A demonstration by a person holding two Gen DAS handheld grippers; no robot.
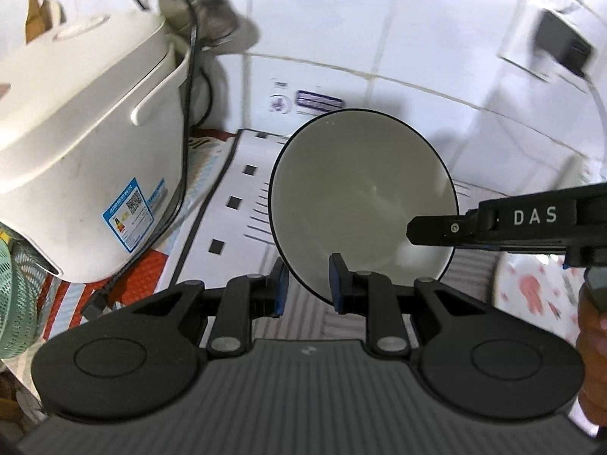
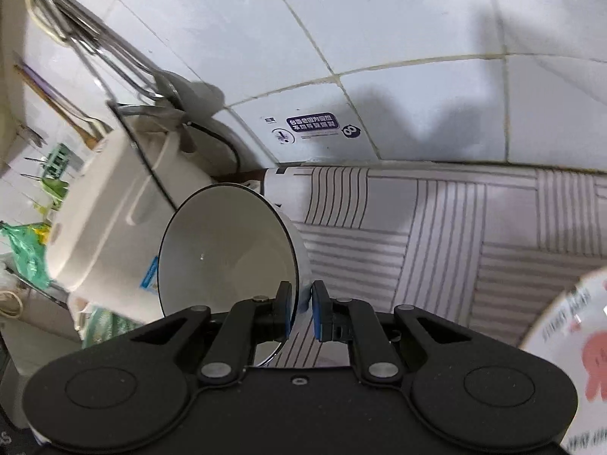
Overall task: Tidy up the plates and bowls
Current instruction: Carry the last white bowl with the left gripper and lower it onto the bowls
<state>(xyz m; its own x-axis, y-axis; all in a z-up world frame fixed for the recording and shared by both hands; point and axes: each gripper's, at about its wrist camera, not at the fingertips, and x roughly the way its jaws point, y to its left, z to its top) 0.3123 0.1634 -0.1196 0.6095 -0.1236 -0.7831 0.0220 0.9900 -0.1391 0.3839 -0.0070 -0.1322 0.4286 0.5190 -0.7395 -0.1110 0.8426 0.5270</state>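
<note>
A glossy white ceramic bowl with a thin dark rim (image 1: 362, 197) hangs tilted above the grey-striped mat (image 2: 436, 235). The left gripper (image 1: 308, 284) clamps its rim at six o'clock, and the right gripper (image 2: 301, 309) clamps the rim at three o'clock in the left view. A cream plastic rice cooker (image 1: 87, 159) stands at nine o'clock; a white plate with pink print (image 2: 580, 352) lies at four o'clock.
</note>
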